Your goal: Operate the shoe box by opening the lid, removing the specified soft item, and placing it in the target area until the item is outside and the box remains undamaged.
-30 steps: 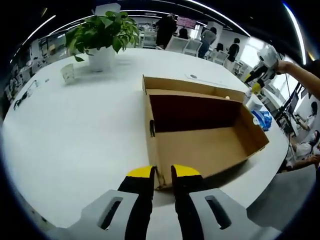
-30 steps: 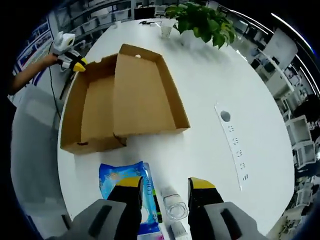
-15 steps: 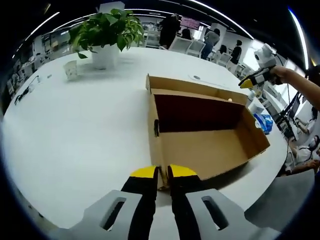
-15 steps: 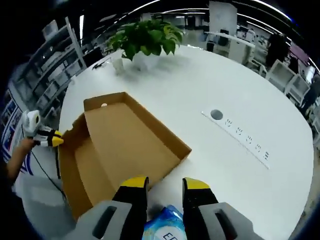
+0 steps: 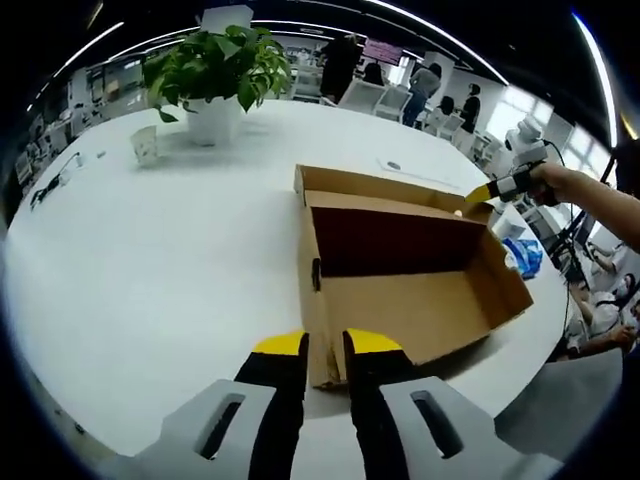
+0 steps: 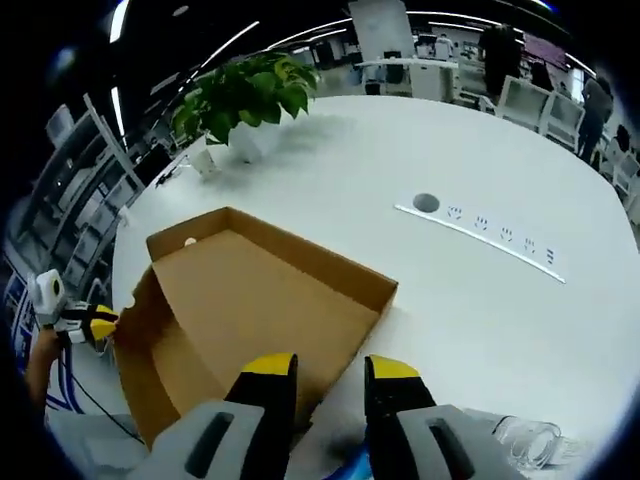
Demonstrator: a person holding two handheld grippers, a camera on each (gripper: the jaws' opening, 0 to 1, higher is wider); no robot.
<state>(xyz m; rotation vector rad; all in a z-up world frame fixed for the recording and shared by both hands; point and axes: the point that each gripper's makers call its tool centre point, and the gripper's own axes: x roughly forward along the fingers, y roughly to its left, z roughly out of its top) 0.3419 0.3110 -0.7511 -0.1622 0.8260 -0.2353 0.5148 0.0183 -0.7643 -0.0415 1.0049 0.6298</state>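
The brown cardboard shoe box [image 5: 420, 300] lies open on the white table [image 5: 150, 260], with nothing inside that I can see. My left gripper [image 5: 325, 348] is open, its yellow tips astride the box's near corner. My right gripper [image 5: 480, 195], held by a hand, hovers at the box's far right corner. A blue soft packet [image 5: 527, 248] lies on the table just beyond the box's right end. In the right gripper view the right gripper [image 6: 330, 368] is open above the box [image 6: 250, 310]. The left gripper [image 6: 90, 322] sits at the box's left end.
A potted plant [image 5: 215, 60] and a small cup [image 5: 146, 145] stand at the far side of the table. A power strip [image 6: 490, 235] runs across the table. A clear plastic bottle [image 6: 530, 435] lies near my right gripper. People stand in the background.
The right gripper has moved from above the blue packet to the box's far corner. The left jaws closed in half a second ago and have parted slightly since.
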